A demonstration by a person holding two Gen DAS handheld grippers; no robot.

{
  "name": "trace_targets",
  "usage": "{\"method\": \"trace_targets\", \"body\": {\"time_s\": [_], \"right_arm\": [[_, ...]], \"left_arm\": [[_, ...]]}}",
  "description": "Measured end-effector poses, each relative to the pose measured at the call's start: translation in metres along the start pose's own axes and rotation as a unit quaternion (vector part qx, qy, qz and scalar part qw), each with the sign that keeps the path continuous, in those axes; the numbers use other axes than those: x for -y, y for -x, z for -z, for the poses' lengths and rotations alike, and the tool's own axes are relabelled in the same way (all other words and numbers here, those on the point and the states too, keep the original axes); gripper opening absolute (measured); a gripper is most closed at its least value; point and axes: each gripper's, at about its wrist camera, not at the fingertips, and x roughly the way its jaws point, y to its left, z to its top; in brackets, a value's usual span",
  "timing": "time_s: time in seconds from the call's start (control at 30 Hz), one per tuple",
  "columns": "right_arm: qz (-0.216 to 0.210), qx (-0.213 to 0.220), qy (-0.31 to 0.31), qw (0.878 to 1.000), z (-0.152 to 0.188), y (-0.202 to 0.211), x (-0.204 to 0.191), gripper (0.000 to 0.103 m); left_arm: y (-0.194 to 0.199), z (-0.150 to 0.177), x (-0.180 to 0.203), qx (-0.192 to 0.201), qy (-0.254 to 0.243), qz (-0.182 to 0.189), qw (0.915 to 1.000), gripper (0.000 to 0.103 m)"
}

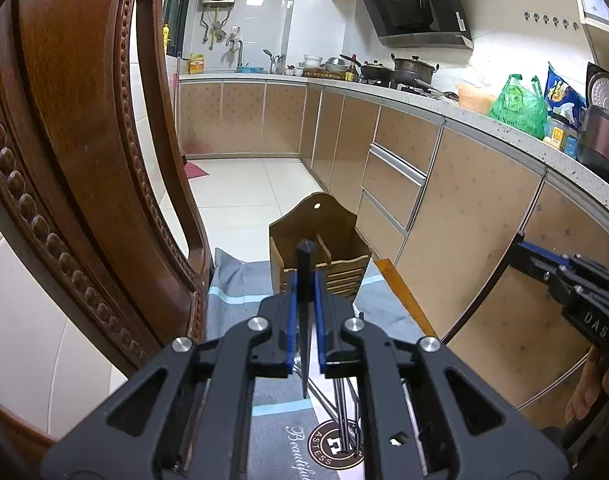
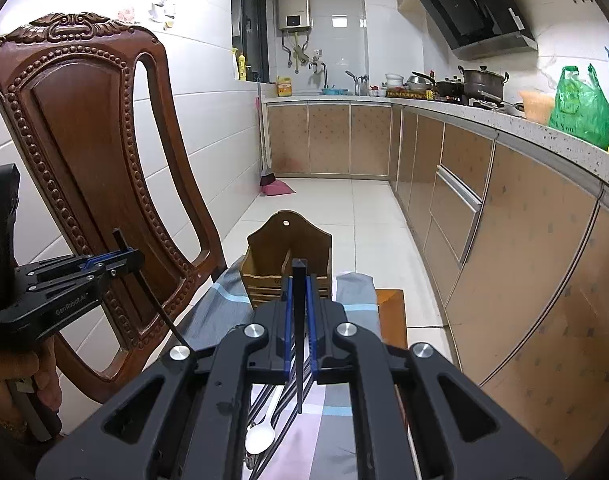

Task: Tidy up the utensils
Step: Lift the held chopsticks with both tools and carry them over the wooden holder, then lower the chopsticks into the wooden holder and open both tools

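Ahead: wooden holder (image 2: 288,258), compartments w/o utensils

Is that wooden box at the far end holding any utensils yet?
Seemingly empty: the brown wooden utensil box shows only its bare divider; its bottom is hidden.

Cloth-covered stool (image 2: 392,312) with wooden utensil holder (image 2: 288,264), loose black chopsticks (image 2: 280,412) and white spoon (image 2: 262,432).

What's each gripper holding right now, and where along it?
Each holds one black chopstick. The left gripper clamps its chopstick near the thick end; the thin tip hangs below. The right gripper grips its chopstick the same way.
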Motion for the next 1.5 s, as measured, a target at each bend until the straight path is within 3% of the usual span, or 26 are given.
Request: {"method": "trace_targets", "body": {"time_s": [0.33,0.67,0.8,0.97,1.17,1.3,1.5], "right_arm": [[-0.002,-0.003,-0.010,1.000,-0.004,-0.001,0.003,0.007],[0.013,0.060,0.007,0.998,-0.096,-0.014,-0.007,0.007],[0.025,0.084,-0.012,0.996,-0.129,-0.043,-0.005,0.007],[0.046,0.093,-0.020,0.994,-0.145,-0.088,-0.006,0.007],[0.056,0.072,-0.043,0.995,-0.142,-0.153,0.002,0.007],[0.039,0.027,-0.086,0.995,-0.119,-0.193,0.018,0.007],[0.021,-0.024,-0.135,0.990,-0.080,-0.216,0.044,0.008]], "left_arm": [[0.006,-0.001,-0.001,0.006,0.002,0.004,1.0000,0.008],[0.011,-0.001,-0.005,0.007,0.010,0.005,0.9999,0.008],[0.011,-0.001,-0.006,0.007,0.011,0.008,0.9999,0.008],[0.009,-0.002,-0.009,0.005,0.016,0.012,0.9998,0.008],[0.003,-0.001,-0.015,-0.001,0.019,0.015,0.9997,0.008],[-0.001,-0.001,-0.019,-0.005,0.023,0.014,0.9996,0.008],[-0.008,0.000,-0.021,-0.014,0.027,0.009,0.9995,0.008]]}}
